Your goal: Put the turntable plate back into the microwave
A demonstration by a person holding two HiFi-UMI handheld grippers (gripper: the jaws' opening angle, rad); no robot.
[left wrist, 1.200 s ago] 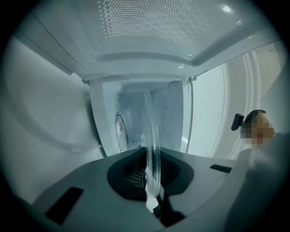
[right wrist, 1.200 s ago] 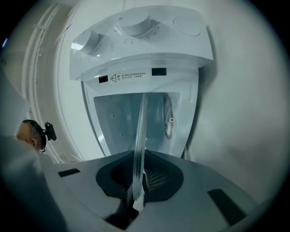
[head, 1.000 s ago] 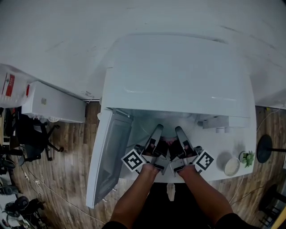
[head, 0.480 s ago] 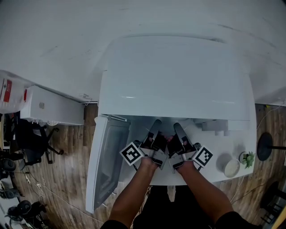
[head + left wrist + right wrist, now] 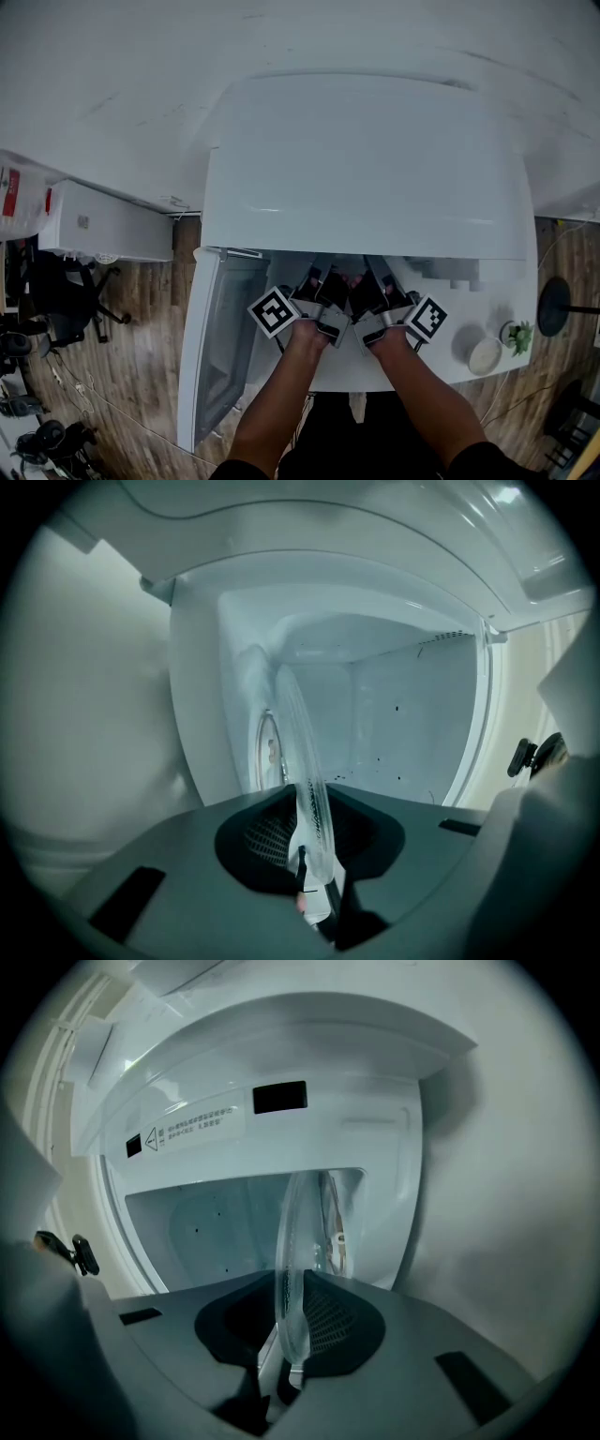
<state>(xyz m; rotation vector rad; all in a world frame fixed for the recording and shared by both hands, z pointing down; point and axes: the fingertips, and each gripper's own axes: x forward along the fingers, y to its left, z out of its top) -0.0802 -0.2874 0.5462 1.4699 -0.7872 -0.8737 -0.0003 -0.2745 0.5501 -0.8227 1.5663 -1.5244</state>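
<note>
The white microwave [image 5: 366,169] is seen from above, its door [image 5: 220,347] swung open to the left. The clear glass turntable plate [image 5: 302,752] is held edge-on between both grippers and reaches into the cavity [image 5: 394,724]. My left gripper [image 5: 314,892] is shut on the plate's near rim. The right gripper [image 5: 291,1354] is shut on the same plate [image 5: 292,1241] beside it. In the head view the two grippers' bodies [image 5: 314,300] [image 5: 380,302] sit side by side at the opening, their fingertips hidden under the microwave's top edge.
The microwave stands on a white table [image 5: 450,323] with a small bowl [image 5: 486,354] and a little plant [image 5: 518,331] at its right end. A white unit [image 5: 103,225] and an office chair [image 5: 56,291] stand on the wooden floor to the left.
Both grippers have moved forward with the plate, so their jaws now go under the microwave's top edge into the cavity. The door stays open.
</note>
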